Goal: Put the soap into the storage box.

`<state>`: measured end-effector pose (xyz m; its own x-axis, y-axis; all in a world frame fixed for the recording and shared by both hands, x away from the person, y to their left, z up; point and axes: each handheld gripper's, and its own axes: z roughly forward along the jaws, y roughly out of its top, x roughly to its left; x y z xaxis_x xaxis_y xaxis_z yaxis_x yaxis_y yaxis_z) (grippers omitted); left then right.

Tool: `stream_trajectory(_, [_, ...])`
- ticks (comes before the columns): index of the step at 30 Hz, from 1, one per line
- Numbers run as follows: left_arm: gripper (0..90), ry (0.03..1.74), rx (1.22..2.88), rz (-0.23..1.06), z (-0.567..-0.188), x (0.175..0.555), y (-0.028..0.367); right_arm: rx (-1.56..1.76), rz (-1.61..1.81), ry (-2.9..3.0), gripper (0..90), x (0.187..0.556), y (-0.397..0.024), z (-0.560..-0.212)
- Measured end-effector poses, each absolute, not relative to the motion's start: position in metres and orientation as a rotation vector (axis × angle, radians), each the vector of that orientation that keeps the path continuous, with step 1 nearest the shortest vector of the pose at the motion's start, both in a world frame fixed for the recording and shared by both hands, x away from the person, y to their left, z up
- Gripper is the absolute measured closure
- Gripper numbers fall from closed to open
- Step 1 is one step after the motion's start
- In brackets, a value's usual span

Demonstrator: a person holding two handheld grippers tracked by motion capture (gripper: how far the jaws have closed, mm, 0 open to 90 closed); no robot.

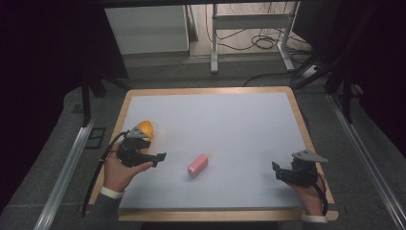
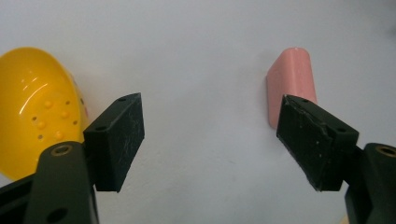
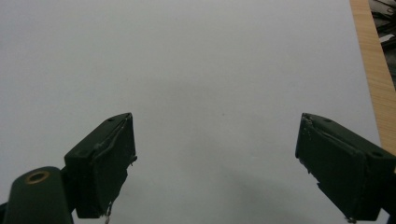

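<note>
At the desk's (image 1: pixel 215 120) nine o'clock edge my left hand-held gripper (image 1: pixel 160 156) hangs with its jaws spread and empty, the yellow dome-shaped thing (image 1: pixel 145 128) just behind it; I cannot tell whether that thing is a container or holds anything. The pink block (image 1: pixel 197 164) lies flat on the desk just right of that gripper, its long axis running from seven o'clock to one o'clock. Far over at four o'clock my right hand-held gripper (image 1: pixel 276 168) is spread wide, pinching nothing.
</note>
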<state>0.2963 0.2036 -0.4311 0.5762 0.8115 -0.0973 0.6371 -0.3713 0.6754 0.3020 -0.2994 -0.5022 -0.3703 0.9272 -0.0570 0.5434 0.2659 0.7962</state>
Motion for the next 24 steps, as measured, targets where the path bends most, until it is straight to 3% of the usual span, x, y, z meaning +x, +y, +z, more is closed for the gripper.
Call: stream_trajectory(24, [23.2, 1.092, 2.209, 0.282, -0.440, 0.307, 0.170, 1.320, 0.947, 2.021, 12.0, 0.302, -0.298, -0.503])
